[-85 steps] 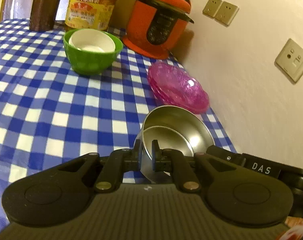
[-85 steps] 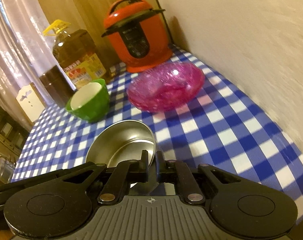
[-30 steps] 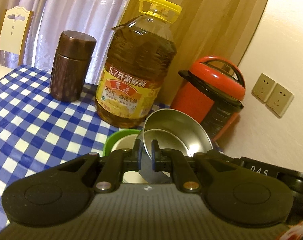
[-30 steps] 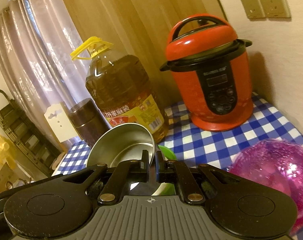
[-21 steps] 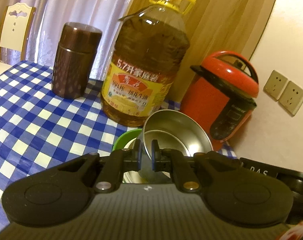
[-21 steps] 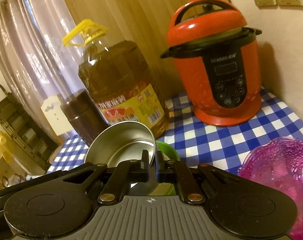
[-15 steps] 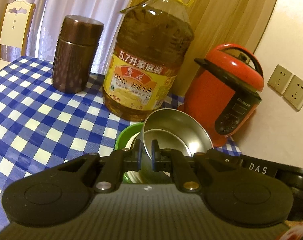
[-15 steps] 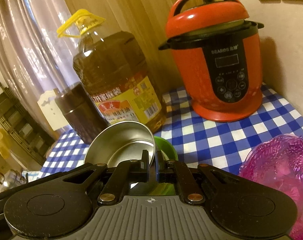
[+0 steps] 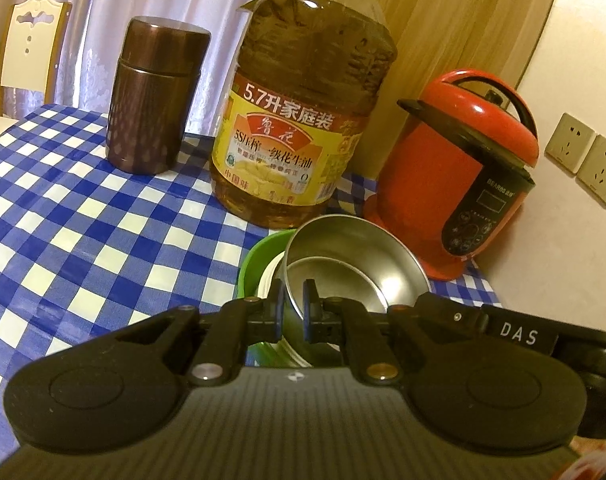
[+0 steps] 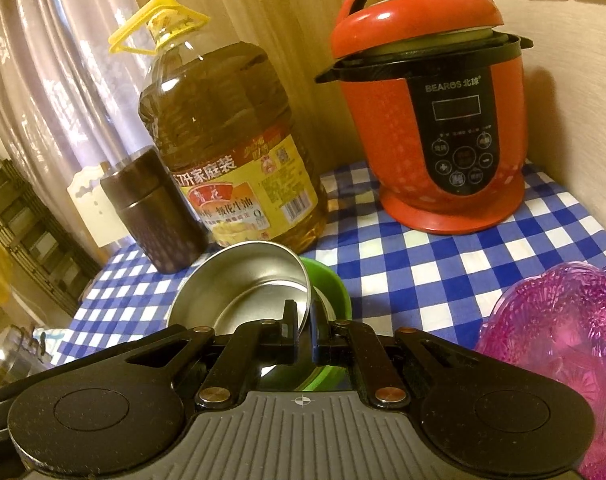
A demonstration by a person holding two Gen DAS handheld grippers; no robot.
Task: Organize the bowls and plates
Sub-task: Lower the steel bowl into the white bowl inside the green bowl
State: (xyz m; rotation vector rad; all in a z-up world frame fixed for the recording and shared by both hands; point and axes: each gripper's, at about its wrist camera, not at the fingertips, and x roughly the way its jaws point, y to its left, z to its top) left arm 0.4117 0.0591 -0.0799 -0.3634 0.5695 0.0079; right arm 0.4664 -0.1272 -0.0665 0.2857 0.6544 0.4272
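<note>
**Steel bowl held at both sides over the green bowl**

From the left wrist view, the left gripper (image 9: 291,300) has its jaws drawn narrow on the near rim of a round shiny stainless-steel bowl (image 9: 355,264), one finger outside the wall and one inside. The steel bowl is tilted, its open side turned toward the camera, and it sits over a bright green round bowl (image 9: 255,262) that has a white bowl (image 9: 270,276) nested in it. How far the steel bowl rests inside that stack cannot be told. The stack stands on a bench covered with a blue-and-white checked cloth (image 9: 83,232). Just behind it is a large clear plastic bottle of amber cooking oil with a yellow label (image 9: 303,120). Left of the bottle stands a dark brown cylindrical canister (image 9: 155,100), and to the right a red electric pressure cooker with a black panel (image 9: 459,184).

From the right wrist view, the right gripper (image 10: 301,330) is likewise closed narrow on the opposite rim of the steel bowl (image 10: 243,288), which leans away to the left. The green bowl (image 10: 329,284) shows beneath and to the right of it. A translucent pink plastic dish (image 10: 559,320) lies on the checked cloth (image 10: 443,272) at the right, well apart from the green bowl. The oil bottle (image 10: 227,148), brown canister (image 10: 155,208) and red cooker (image 10: 431,120) stand behind.
</note>
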